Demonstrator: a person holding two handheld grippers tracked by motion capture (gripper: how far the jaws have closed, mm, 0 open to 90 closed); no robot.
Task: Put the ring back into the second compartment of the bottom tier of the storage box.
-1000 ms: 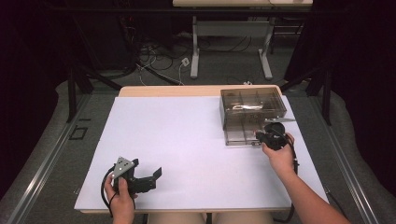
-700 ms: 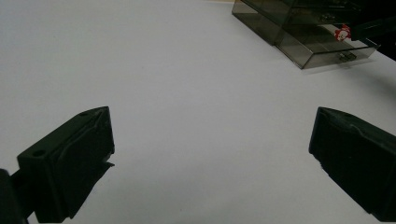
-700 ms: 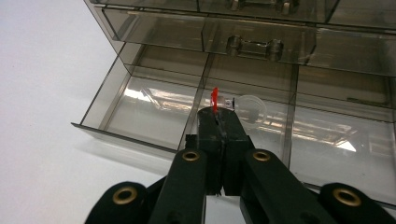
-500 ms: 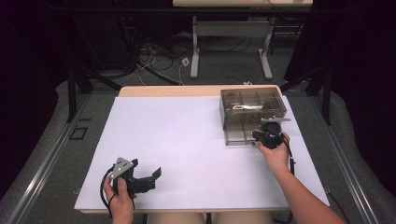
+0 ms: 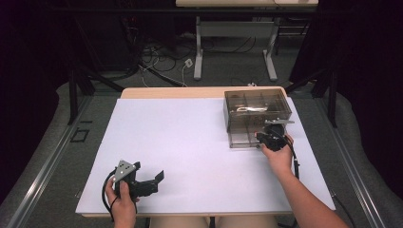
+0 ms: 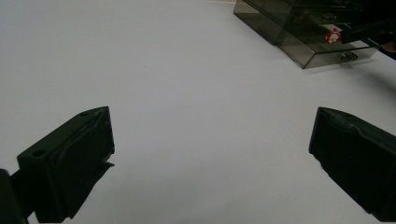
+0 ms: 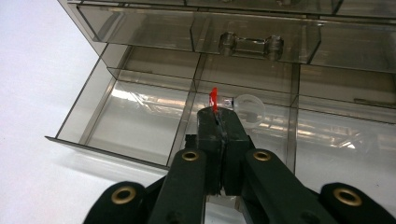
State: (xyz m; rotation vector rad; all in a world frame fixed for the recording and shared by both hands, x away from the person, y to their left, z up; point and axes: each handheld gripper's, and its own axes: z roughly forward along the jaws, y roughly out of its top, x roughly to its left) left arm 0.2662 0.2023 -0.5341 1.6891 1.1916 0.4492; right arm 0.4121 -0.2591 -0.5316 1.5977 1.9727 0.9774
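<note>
One white table, two hand-held grippers and one smoked-plastic drawer organizer. At the near-left corner of the table the person's left hand holds the left gripper; its two black jaws stand spread wide over bare table, grasping nothing, well apart from the organizer. At the right, the organizer sits near the far edge with one lower drawer pulled out, divided into compartments. The right hand holds the right gripper at the drawer's front; its jaws are pressed together on one small red-tipped item, beside a clear ring-shaped piece over the drawer's middle compartment.
</note>
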